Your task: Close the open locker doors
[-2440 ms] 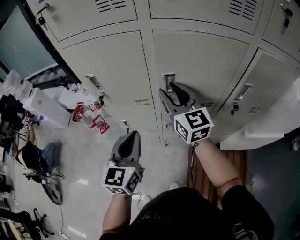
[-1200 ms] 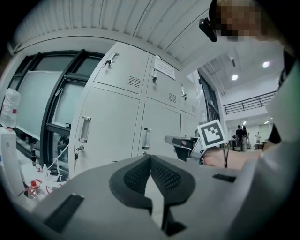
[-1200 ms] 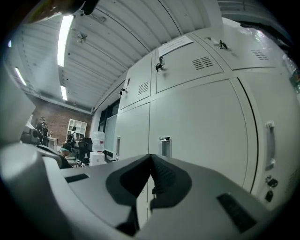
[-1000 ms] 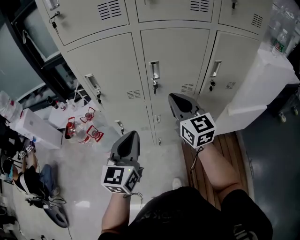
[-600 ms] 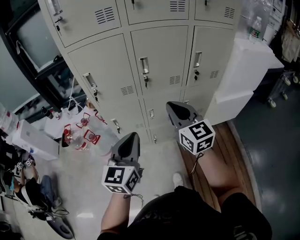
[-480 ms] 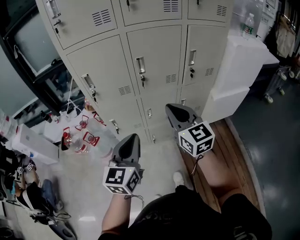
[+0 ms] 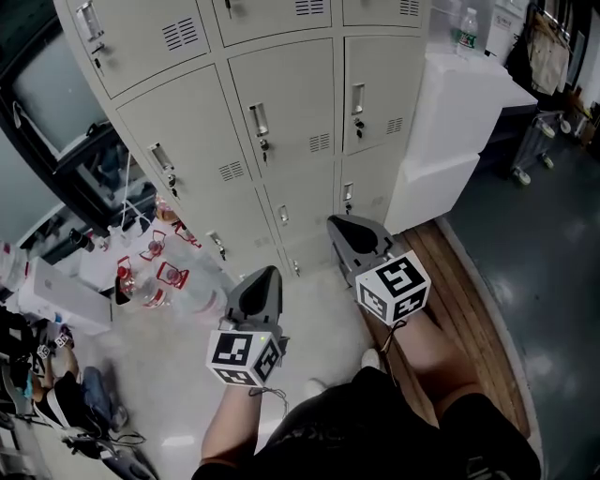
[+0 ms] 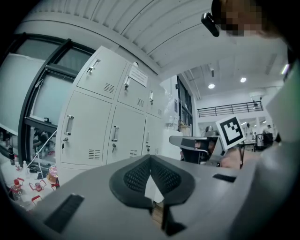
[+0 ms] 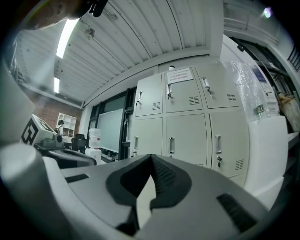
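The beige lockers (image 7: 281, 103) stand at the top of the head view, and every door that shows, such as the middle one (image 7: 286, 117), lies flush and closed. Both grippers hang in the air well back from them, over the floor. My left gripper (image 7: 267, 271) is shut with nothing in it, and its tips meet in the left gripper view (image 8: 150, 158). My right gripper (image 7: 336, 223) is also shut and empty, pointing level at the lockers (image 9: 187, 117) in the right gripper view. The right gripper's marker cube (image 8: 230, 132) shows in the left gripper view.
Stacked white boxes (image 7: 450, 122) stand against the lockers' right side, with a water bottle (image 7: 469, 23) on top. Red-labelled bottles (image 7: 155, 272) sit on the floor at the left. A wooden strip (image 7: 469, 291) runs along the right. A person (image 7: 56, 394) sits on the floor at far left.
Both grippers have drawn back from the lockers, which now sit higher, smaller and further left in the head view. More of the dark floor at right shows. Both stay shut.
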